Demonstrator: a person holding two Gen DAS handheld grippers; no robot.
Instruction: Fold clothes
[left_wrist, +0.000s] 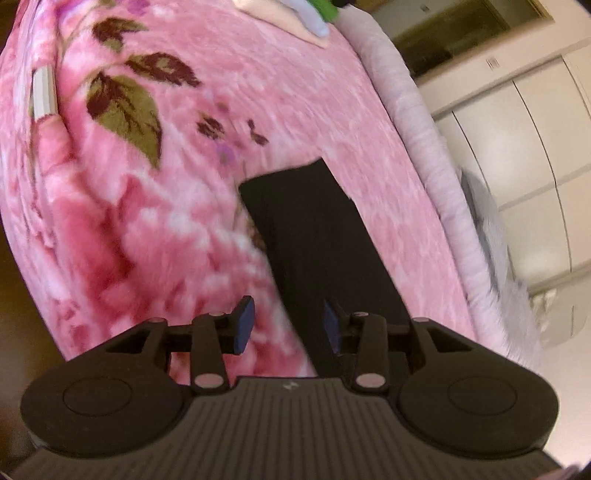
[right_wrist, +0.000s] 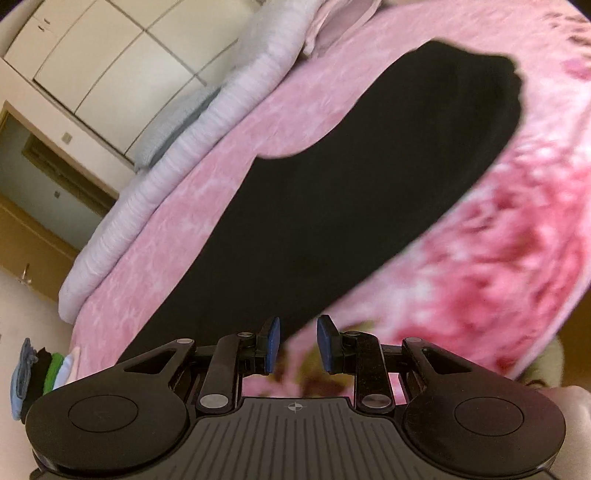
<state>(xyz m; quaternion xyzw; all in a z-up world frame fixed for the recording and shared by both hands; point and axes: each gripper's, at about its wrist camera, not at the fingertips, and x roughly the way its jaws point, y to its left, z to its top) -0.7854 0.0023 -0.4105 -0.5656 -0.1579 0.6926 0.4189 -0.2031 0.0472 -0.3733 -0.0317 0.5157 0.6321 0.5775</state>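
Observation:
A black garment lies flat on the pink flowered blanket, reaching away from me as a long strip in the left wrist view. My left gripper is open and empty, hovering over the strip's near end. In the right wrist view the black garment spreads wide across the pink blanket. My right gripper is open and empty, just above the garment's near edge, where it meets the blanket.
A pale lilac quilt runs along the bed's far side, with white cupboards behind. A stack of folded clothes sits at the bed's corner and also shows in the left wrist view. A small white box lies on the blanket.

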